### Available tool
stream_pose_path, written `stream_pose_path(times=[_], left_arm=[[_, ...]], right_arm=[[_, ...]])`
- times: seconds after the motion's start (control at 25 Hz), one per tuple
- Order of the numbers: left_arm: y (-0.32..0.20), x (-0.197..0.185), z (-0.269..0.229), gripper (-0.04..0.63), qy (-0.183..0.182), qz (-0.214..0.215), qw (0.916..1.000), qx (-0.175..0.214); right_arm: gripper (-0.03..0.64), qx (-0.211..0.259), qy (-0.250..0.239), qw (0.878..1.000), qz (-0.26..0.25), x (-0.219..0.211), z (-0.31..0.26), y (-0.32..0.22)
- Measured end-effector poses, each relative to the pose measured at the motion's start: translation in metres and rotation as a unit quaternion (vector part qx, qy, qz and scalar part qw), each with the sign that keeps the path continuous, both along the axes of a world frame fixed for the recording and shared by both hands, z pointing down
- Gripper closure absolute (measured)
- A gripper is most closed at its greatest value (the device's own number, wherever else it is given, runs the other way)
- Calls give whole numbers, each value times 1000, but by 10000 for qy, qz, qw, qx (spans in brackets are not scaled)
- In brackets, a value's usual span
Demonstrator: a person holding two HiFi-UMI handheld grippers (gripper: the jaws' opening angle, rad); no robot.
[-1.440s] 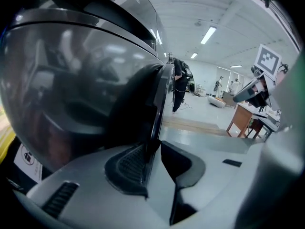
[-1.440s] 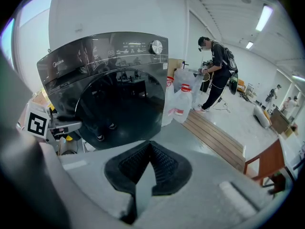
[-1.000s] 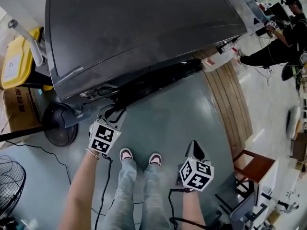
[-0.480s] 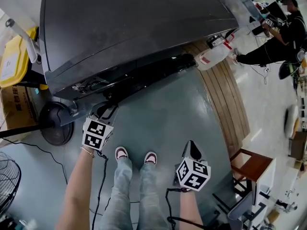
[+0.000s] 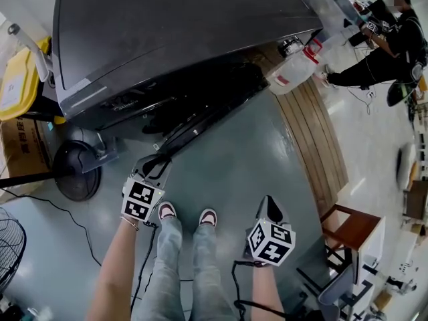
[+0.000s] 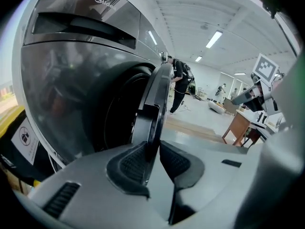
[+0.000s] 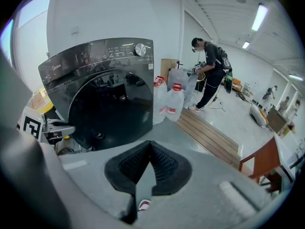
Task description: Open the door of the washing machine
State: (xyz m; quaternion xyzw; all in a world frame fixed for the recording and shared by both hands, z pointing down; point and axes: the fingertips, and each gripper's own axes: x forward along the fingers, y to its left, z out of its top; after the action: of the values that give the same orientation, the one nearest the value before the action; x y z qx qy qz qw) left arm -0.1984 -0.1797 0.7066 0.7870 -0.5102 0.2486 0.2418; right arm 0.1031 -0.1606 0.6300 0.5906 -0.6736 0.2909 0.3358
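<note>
The dark grey washing machine (image 5: pixel 180 32) fills the top of the head view. Its round door (image 5: pixel 207 112) stands ajar, swung out from the front. My left gripper (image 5: pixel 155 164) holds the door's free edge. In the left gripper view the door's rim (image 6: pixel 155 99) runs between the two pads, the jaws are closing on it, and the dark drum opening (image 6: pixel 119 123) shows behind. My right gripper (image 5: pixel 271 207) hangs over the floor to the right, away from the machine. In its own view the right gripper (image 7: pixel 150 163) is shut on nothing, and the door (image 7: pixel 109 109) faces it.
A fan's round base (image 5: pixel 77 169), a yellow bin (image 5: pixel 17 79) and a cardboard box (image 5: pixel 20 149) crowd the machine's left. White plastic jugs (image 5: pixel 294 69) and a wooden platform (image 5: pixel 321 139) lie right of it. A wooden stool (image 5: pixel 354 233) stands near right; a person (image 5: pixel 388 39) far right.
The door has swung further out from the machine, and my left gripper has come back toward my feet with its edge. The right gripper has hardly moved.
</note>
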Motion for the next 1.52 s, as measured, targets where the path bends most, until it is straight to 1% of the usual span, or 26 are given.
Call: stream_pose_path(times=[0.24,0.56,0.92,1.2,1.52], left_arm=[[6,7,-1,514,-11,-90,9999,-80],[19,31,0,518,16,-10,9999,-153],[38,74,-2,525,-160,156,9992,-334],[55,107,-4,526,-301,266,9974,-606],[64,145,-2,520,-158,238,9970,-718]], right_arm=[[612,-16,-80,10000,4,7,-2,13],[612,-8,-48,10000,47,26,-2,24],[612,18,-173,9997,161,36,-1,31],[611,57,-207,9996,189,51,-11,35],[611,100,-203,9995,207,80,-21,34]])
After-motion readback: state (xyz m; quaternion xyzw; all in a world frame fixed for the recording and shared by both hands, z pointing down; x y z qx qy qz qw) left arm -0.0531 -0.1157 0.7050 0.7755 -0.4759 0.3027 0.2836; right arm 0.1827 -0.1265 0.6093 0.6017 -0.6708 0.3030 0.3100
